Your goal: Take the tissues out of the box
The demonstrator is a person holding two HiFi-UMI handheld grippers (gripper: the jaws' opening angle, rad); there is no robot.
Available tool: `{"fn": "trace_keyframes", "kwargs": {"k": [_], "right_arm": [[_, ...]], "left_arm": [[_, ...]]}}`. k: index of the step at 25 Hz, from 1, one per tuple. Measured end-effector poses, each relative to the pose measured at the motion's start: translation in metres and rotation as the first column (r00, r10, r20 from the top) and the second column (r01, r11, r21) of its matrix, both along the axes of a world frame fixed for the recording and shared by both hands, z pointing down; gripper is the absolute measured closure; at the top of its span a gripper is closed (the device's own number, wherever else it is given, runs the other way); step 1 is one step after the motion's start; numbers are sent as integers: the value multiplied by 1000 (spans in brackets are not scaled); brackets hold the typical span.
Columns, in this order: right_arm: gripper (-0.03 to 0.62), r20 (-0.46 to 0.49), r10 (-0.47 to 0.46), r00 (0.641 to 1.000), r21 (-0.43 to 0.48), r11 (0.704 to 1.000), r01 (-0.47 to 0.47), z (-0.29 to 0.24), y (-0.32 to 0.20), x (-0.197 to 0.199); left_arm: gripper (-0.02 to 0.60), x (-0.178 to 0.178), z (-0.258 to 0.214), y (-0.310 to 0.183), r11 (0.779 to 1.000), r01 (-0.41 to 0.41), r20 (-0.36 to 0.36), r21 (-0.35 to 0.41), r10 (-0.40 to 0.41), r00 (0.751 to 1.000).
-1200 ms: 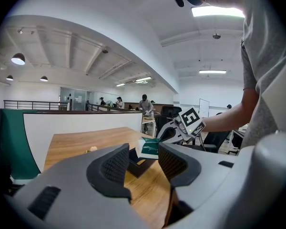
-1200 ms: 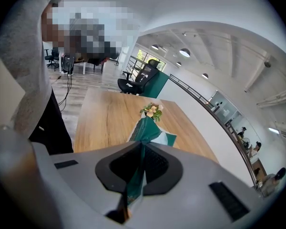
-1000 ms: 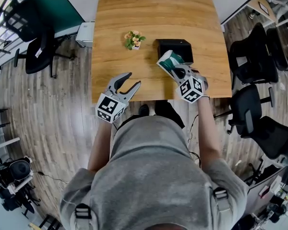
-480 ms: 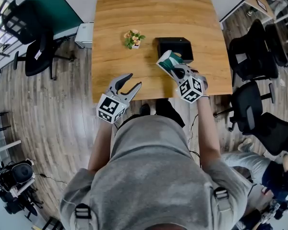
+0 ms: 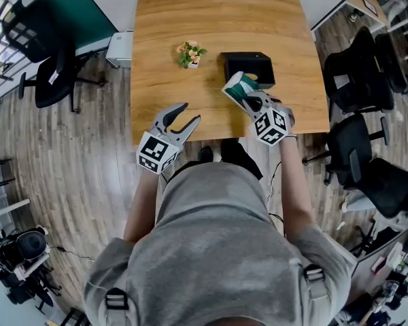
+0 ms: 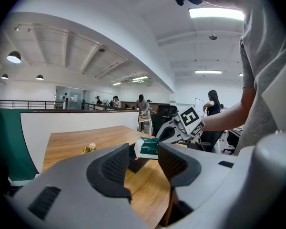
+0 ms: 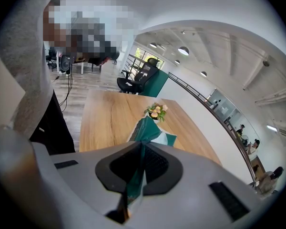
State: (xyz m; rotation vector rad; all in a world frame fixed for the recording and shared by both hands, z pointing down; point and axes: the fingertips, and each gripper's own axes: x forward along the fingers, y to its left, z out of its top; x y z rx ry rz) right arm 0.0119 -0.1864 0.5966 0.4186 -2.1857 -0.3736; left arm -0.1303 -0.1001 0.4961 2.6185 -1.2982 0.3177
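A green-and-white tissue pack (image 5: 236, 85) hangs just above the wooden table (image 5: 190, 12), in front of the black box (image 5: 248, 65). My right gripper (image 5: 247, 95) is shut on the pack's near end. In the right gripper view the pack (image 7: 150, 130) is pinched flat between the jaws of that gripper (image 7: 142, 163) and sticks out ahead of them. My left gripper (image 5: 182, 119) stands open and empty over the table's front edge, well left of the pack. Through the left gripper's (image 6: 143, 163) gap I see the pack (image 6: 148, 147) and the right gripper (image 6: 175, 129) holding it.
A small potted flower (image 5: 190, 54) stands left of the black box. Black office chairs stand on the wood floor at the left (image 5: 51, 73) and the right (image 5: 357, 80) of the table. The person's torso fills the lower head view.
Both grippers and the tissue pack stay where they were. A passer-by seen at the lower right half a second ago has mostly left the view.
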Motion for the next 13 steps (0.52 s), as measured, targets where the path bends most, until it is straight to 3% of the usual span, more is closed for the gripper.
{"fn": "trace_keyframes", "kwargs": {"k": [13], "right_arm": [[589,-1,4,1000,-4,1000,-4,-3,0,-1]], "left_arm": [[379,-2,-3,-5,1000,-9,-3,6,9,1000]]}}
